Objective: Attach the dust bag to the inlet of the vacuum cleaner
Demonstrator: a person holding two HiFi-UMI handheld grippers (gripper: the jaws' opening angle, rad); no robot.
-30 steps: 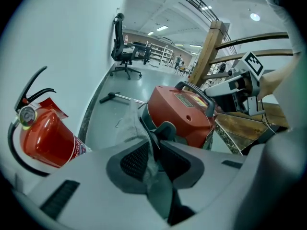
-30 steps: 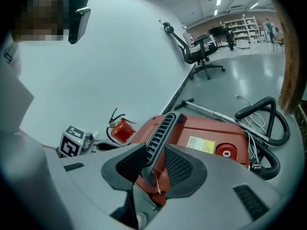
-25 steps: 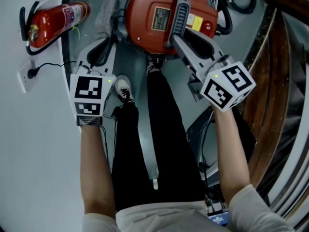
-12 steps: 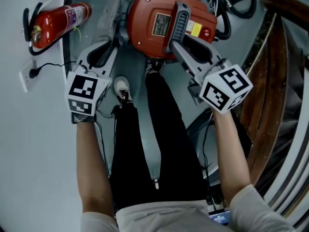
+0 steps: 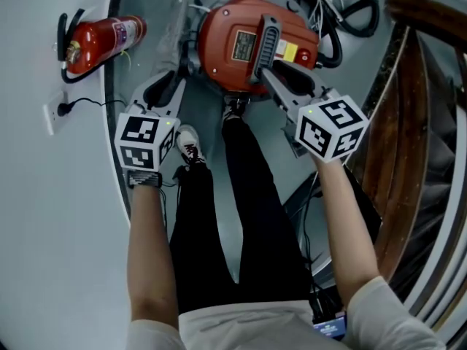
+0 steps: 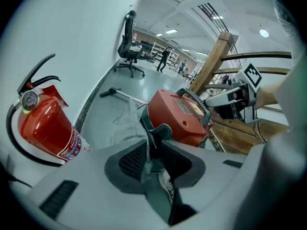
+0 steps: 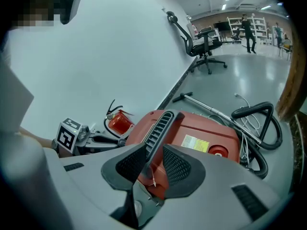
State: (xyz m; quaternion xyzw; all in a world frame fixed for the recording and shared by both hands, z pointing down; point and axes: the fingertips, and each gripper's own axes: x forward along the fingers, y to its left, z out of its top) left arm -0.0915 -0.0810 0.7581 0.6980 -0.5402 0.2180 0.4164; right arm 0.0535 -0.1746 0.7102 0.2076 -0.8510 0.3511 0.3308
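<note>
The red vacuum cleaner stands on the grey floor in front of the person's feet. My left gripper is at its left flank. Its jaws are opening, and a black clasp on the vacuum's side stands between the pads without being pressed. A pale crumpled bag-like sheet lies just beyond it, against the vacuum. My right gripper is on top of the vacuum, its pads closed against the black ribbed carrying handle. The inlet is hidden from every view.
A red fire extinguisher lies by the white wall, with a plugged wall socket nearby. A black hose and a metal wand lie behind the vacuum. A wooden railing runs along the right. An office chair stands far off.
The left gripper has rolled a little, so its marker cube shows at a different tilt. Both grippers have stayed at the vacuum. The head view has shifted slightly.
</note>
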